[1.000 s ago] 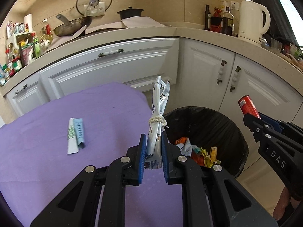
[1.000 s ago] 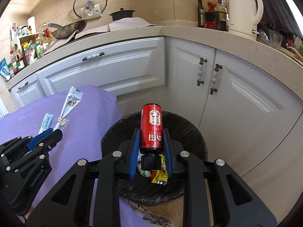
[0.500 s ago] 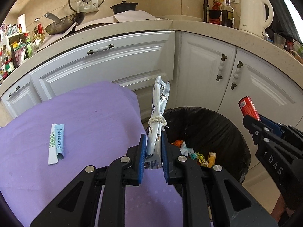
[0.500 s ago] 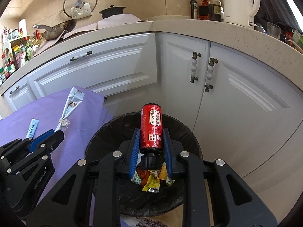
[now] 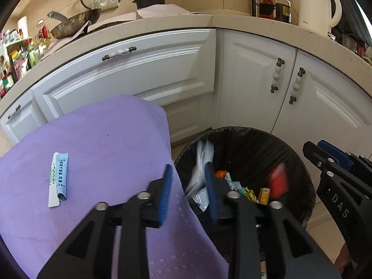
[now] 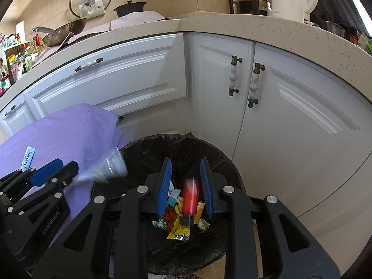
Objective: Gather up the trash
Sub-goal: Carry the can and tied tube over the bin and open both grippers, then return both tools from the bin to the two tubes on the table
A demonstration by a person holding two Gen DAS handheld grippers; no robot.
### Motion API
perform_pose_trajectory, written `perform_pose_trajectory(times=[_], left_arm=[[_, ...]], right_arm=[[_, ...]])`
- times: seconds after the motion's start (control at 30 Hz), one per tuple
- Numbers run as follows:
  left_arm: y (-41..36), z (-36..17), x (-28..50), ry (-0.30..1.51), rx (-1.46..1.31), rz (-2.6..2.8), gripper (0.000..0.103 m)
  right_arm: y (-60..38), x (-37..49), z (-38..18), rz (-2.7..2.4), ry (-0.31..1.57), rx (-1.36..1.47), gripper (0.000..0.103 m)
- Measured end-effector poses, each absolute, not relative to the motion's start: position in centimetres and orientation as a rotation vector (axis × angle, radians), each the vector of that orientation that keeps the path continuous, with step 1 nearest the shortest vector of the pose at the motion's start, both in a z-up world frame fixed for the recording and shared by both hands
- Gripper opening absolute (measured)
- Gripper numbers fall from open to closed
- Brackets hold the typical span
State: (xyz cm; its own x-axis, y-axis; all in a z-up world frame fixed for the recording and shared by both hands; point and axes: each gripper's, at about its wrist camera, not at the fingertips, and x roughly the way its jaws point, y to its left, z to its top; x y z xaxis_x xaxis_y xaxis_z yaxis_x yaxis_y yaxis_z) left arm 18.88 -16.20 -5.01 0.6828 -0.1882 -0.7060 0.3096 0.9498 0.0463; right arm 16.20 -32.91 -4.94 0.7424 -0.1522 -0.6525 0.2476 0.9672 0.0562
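Observation:
My left gripper (image 5: 188, 189) is open at the near left rim of the black-lined trash bin (image 5: 300, 160). The silver wrapper (image 5: 200, 174) falls blurred between its fingers into the bin. My right gripper (image 6: 186, 186) is open over the bin (image 6: 223, 160). The red can (image 6: 190, 200) falls blurred between its fingers towards the wrappers below. The can also shows in the left wrist view (image 5: 277, 182), and the wrapper in the right wrist view (image 6: 109, 167). A white-and-blue tube (image 5: 58, 179) lies on the purple cloth (image 5: 104, 144).
White cabinet doors (image 6: 290, 121) curve behind the bin. The counter above holds a kettle (image 5: 318, 4), bottles and a pan (image 5: 72, 25). The bin holds several coloured wrappers (image 6: 181, 223).
Both grippers have opened. The silver wrapper and the red can have left the jaws and are dropping into the bin. Both grippers moved closer over the bin.

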Motion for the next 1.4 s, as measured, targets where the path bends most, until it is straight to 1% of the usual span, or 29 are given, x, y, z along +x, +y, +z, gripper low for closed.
perform_pose_trajectory(times=[0.2,0.57,1.07,1.1,1.13,1.17,1.4], left_arm=[[-15.5,-4.7,18.7,0.757,0.155,-0.261,0.042],[-12.0,-3.5,18.2,0.746,0.118,-0.214,0.046],[-1.0,-2.7,17.0,0.741,0.053,-0.034,0.05],[0.0,-2.8,17.0,0.743,0.047,-0.015,0.051],[0.9,-2.8,17.0,0.745,0.041,0.001,0.051],[1.7,-2.9,17.0,0.747,0.036,0.016,0.051],[7.3,-3.8,17.0,0.775,0.01,0.12,0.052]], right_arm=[[-32.4,16.1,-4.4,-0.216,0.695,0.134,0.026],[-28.9,16.5,-3.4,-0.16,0.694,0.097,0.027],[-19.9,18.4,-2.8,-0.012,0.708,0.045,0.028],[-19.4,18.5,-2.9,-0.006,0.71,0.042,0.03],[-18.9,18.6,-2.9,0.002,0.71,0.041,0.039],[-18.2,18.8,-3.0,0.01,0.709,0.039,0.04],[-13.4,20.3,-3.4,0.083,0.731,-0.001,0.04]])
